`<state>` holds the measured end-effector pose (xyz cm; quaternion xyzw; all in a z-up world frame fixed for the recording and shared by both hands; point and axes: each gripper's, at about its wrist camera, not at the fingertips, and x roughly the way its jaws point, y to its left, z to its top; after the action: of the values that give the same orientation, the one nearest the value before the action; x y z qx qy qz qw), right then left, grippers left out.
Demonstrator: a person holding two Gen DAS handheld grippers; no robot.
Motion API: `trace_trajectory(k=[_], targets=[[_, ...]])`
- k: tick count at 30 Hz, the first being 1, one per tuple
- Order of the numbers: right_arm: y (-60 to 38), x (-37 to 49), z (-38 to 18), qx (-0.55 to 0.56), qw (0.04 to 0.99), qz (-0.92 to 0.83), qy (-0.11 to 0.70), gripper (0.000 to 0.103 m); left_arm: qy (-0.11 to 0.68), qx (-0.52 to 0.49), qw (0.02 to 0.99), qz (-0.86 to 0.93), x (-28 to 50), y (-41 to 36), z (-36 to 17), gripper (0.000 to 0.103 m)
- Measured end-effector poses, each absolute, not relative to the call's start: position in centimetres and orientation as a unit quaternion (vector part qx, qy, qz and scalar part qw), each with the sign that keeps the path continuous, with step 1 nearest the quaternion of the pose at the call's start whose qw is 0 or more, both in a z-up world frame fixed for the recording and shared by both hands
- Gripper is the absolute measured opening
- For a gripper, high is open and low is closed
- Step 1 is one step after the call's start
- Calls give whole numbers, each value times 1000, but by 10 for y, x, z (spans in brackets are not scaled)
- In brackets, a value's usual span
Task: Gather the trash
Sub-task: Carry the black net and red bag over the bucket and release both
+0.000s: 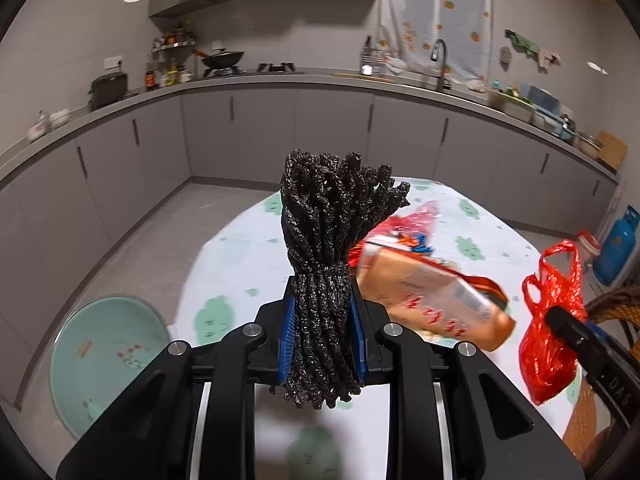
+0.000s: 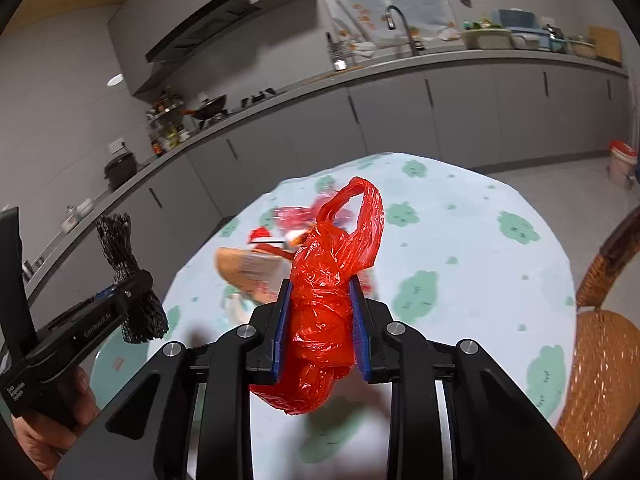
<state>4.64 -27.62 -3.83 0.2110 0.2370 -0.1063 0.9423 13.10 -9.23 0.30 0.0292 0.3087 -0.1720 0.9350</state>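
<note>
1. Fingers of the left gripper [image 1: 323, 320] pinch a black foam-net bundle [image 1: 328, 248] above the round, cloud-print bench [image 1: 240, 248], near its left edge.
2. Right gripper [image 2: 320, 320] fingers clamp a crumpled red plastic bag [image 2: 324, 304] over open bench beside a tan snack packet [image 1: 432, 300].

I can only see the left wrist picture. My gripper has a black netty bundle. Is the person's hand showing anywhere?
Observer: Yes. In the right wrist view, a hand grips the handle of the left gripper, at the lower left of the picture.
Operator: How much of the red plastic bag is squeezed?
Observer: The right gripper pinches its crumpled middle; the red plastic bag has one handle loop sticking up, free.
Operator: What's beside the table over there?
Observer: A woven wicker chair stands at the right edge of the round table.
Operator: Any bin?
Observer: A pale bucket with a red liner sits on the floor, far right.
</note>
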Motion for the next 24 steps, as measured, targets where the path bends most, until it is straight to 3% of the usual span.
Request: trace_trajectory(k=[24], targets=[[-141, 119, -20, 130, 957, 56, 251, 28, 308, -30, 950, -38, 133, 63, 1, 24]])
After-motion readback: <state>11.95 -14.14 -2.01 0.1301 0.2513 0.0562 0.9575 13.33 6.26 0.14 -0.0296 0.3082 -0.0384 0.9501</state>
